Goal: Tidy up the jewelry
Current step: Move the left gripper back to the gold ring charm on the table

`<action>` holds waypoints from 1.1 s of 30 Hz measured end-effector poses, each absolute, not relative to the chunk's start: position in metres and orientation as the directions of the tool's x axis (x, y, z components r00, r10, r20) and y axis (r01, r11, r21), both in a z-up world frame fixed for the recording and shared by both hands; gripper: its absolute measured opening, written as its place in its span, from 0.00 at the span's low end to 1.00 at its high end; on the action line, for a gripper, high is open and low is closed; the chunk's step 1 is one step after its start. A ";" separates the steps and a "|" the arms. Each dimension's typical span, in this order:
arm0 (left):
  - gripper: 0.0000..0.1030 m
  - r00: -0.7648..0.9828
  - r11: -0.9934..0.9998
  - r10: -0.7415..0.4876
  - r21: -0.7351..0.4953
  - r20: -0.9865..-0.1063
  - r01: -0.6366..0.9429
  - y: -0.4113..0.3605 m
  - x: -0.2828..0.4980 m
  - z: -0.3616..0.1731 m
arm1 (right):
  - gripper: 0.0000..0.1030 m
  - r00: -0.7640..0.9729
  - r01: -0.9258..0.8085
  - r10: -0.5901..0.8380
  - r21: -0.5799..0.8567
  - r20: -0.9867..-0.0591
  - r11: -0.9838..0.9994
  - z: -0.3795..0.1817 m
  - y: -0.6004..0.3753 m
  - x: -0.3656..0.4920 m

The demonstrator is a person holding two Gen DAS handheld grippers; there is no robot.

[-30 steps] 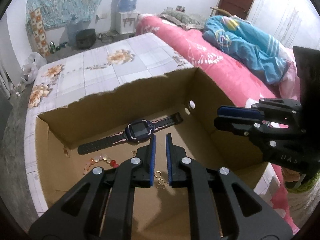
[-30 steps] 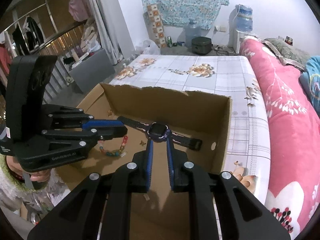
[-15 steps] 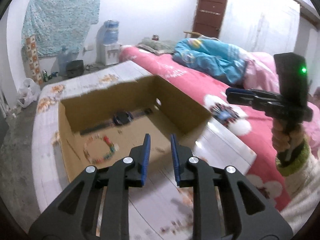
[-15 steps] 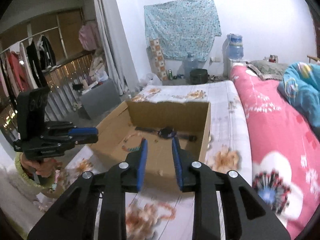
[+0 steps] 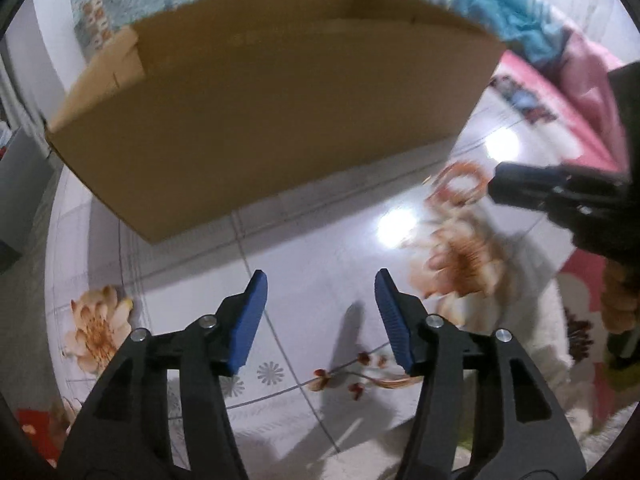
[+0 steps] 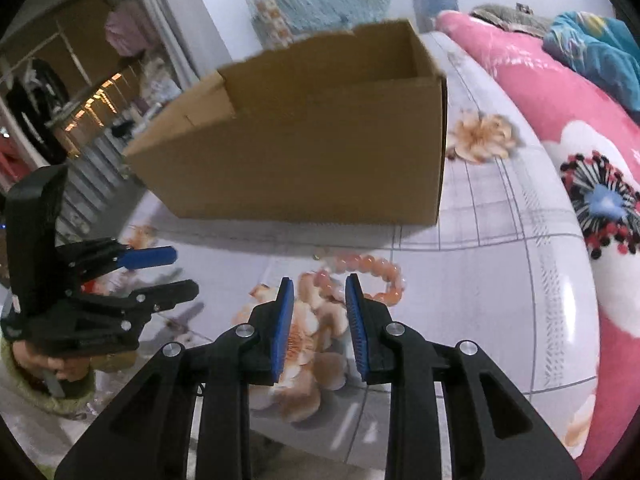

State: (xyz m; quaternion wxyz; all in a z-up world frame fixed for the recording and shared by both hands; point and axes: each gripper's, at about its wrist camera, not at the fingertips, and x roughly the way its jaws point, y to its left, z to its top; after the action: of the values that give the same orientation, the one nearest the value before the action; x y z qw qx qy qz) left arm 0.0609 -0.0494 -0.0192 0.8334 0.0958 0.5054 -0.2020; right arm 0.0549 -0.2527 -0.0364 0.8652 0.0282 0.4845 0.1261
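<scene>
Hovering over the floral-printed white worktop [image 6: 500,264], both tools empty: left tool [image 5: 320,312] just spreading wide, right tool [image 6: 319,308] narrowly parted. Lying blurred beyond the right tips, a peach beaded bracelet [image 6: 372,268]. Hiding its contents, the brown cardboard box [image 6: 312,140].

Matt brown cardboard box [image 6: 320,148] at twelve o'clock, glossy tablecloth [image 6: 500,280] (light glare), smooth shiny orange bead bracelet [image 6: 372,268] at centre.

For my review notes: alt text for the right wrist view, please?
Right gripper, fingers apart and empty, points at an orange bead bracelet lying on the floral sheet before a cardboard box. The left gripper hangs open at left.
</scene>
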 end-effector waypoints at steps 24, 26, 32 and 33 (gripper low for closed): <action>0.71 0.495 0.898 -0.133 0.106 -0.859 0.426 -0.072 0.057 -0.032 | 0.26 0.496 -0.295 0.125 -0.032 -0.860 0.955 -0.055 -0.210 0.073; 0.72 0.495 0.899 -0.133 0.106 -0.858 0.424 -0.073 0.056 -0.032 | 0.26 0.490 -0.296 0.117 -0.039 -0.864 0.954 -0.058 -0.209 0.074; 0.73 0.500 0.904 -0.139 0.097 -0.855 0.416 -0.068 0.056 -0.033 | 0.21 0.496 -0.286 0.107 -0.046 -0.862 0.957 -0.061 -0.204 0.075; 0.74 0.501 0.905 -0.140 0.094 -0.854 0.414 -0.067 0.056 -0.033 | 0.19 0.497 -0.284 0.107 -0.045 -0.861 0.958 -0.062 -0.207 0.074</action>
State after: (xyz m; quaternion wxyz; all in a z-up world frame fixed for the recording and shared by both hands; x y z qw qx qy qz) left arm 0.0561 -0.0673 -0.0334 0.8542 0.1450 0.4723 -0.1623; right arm 0.0735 -0.2067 -0.0620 0.8603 -0.0907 0.4887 0.1137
